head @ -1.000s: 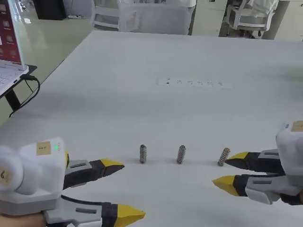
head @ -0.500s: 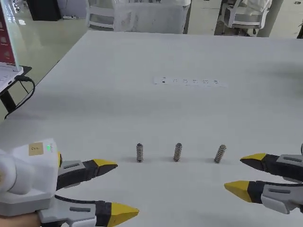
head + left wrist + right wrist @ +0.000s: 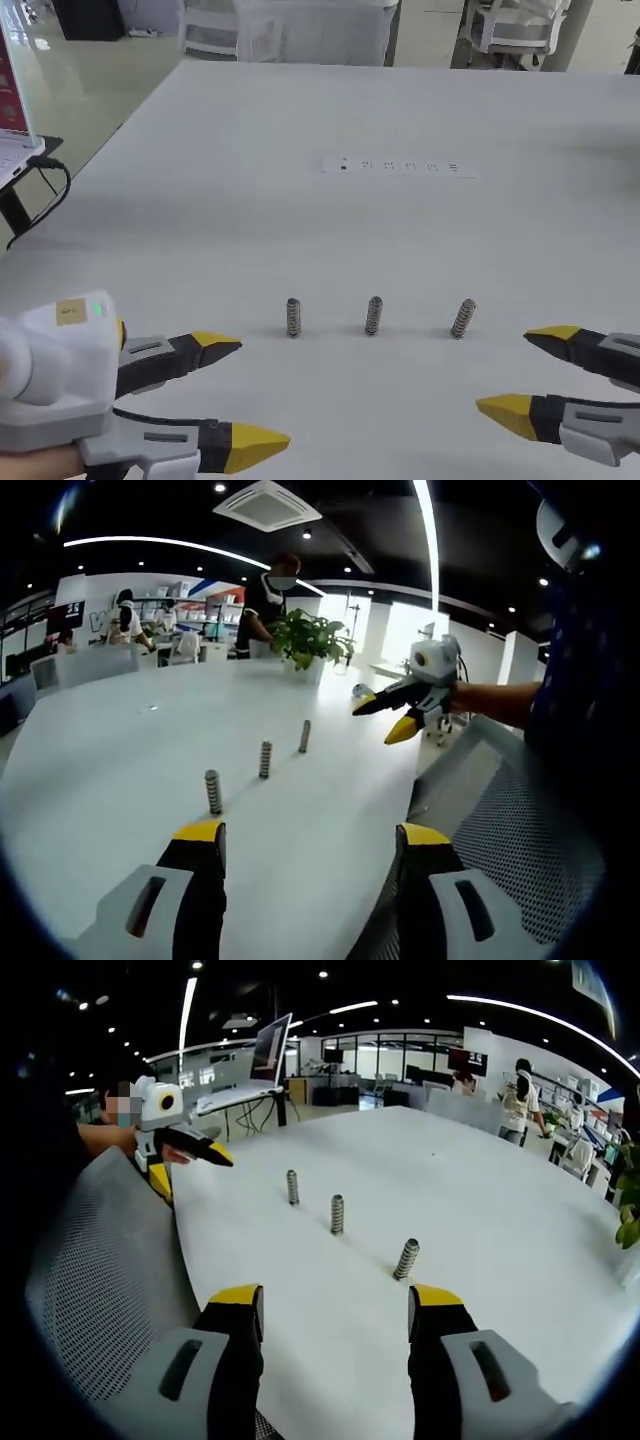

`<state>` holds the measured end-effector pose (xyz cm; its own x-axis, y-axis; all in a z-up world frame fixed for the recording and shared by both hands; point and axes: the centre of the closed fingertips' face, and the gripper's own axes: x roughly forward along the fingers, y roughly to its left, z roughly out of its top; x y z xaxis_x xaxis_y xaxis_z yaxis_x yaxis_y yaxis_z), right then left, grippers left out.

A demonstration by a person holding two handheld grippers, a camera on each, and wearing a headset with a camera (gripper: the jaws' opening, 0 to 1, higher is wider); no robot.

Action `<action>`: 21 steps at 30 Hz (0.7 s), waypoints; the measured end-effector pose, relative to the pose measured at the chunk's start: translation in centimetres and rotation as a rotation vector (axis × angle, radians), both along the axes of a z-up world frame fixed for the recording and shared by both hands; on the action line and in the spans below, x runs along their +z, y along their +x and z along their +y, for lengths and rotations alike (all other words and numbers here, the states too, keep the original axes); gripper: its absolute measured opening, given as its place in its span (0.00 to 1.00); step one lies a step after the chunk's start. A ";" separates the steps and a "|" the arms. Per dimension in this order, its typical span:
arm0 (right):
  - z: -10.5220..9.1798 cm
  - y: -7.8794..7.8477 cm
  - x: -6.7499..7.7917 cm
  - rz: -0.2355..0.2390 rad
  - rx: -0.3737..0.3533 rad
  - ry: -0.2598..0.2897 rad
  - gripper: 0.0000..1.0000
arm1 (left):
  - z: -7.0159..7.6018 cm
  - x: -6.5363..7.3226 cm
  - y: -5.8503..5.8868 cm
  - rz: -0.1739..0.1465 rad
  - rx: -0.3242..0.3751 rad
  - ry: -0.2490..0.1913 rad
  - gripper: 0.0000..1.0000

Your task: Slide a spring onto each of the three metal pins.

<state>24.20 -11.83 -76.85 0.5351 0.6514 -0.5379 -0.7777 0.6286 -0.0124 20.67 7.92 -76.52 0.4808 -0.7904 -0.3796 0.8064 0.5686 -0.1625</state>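
Standing in a row across the white table (image 3: 200, 200) are 3 springs, well apart from each other: left spring (image 3: 293, 317), mid spring (image 3: 373, 315), right spring (image 3: 462, 318). Left and mid look upright; the right one leans a bit toward 1 o'clock. Whether a pin sits inside each is too small to tell. Power strip (image 3: 395, 166) lies at 12 o'clock from the row, well beyond it.

L gripper (image 3: 258, 392) hovers at approx 8 o'clock from the left spring, jaws spread wide w/ nothing btwn them. R gripper (image 3: 505, 370) hovers at approx 4 o'clock from the right spring, jaws likewise apart and empty. Both are clear of the springs.

In the left gripper view the row runs off toward 1 o'clock, w/ the nearest spring just past the left jaw tip. In the right gripper view the row runs toward 11 o'clock, w/ the leaning spring nearest.
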 end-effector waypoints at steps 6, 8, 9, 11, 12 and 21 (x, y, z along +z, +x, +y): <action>0.0 0.2 -0.1 -0.005 -0.007 0.011 0.64 | 0.2 -0.2 0.2 0.003 0.013 -0.001 0.68; -0.1 0.2 -0.2 -0.005 -0.009 0.007 0.66 | 0.2 -0.2 0.2 0.003 0.017 -0.003 0.69; 0.0 0.2 -0.2 -0.007 -0.009 0.011 0.66 | 0.2 -0.2 0.3 0.004 0.019 -0.003 0.70; 0.0 0.2 -0.2 -0.007 -0.010 0.015 0.70 | 0.2 -0.4 0.2 0.006 0.019 -0.003 0.71; 0.0 0.3 -0.3 -0.006 -0.011 0.014 0.71 | 0.3 -0.4 0.2 0.008 0.021 -0.002 0.71; -0.1 0.3 -0.6 -0.001 -0.015 0.017 0.80 | 0.4 -0.5 0.8 0.006 0.049 -0.004 0.81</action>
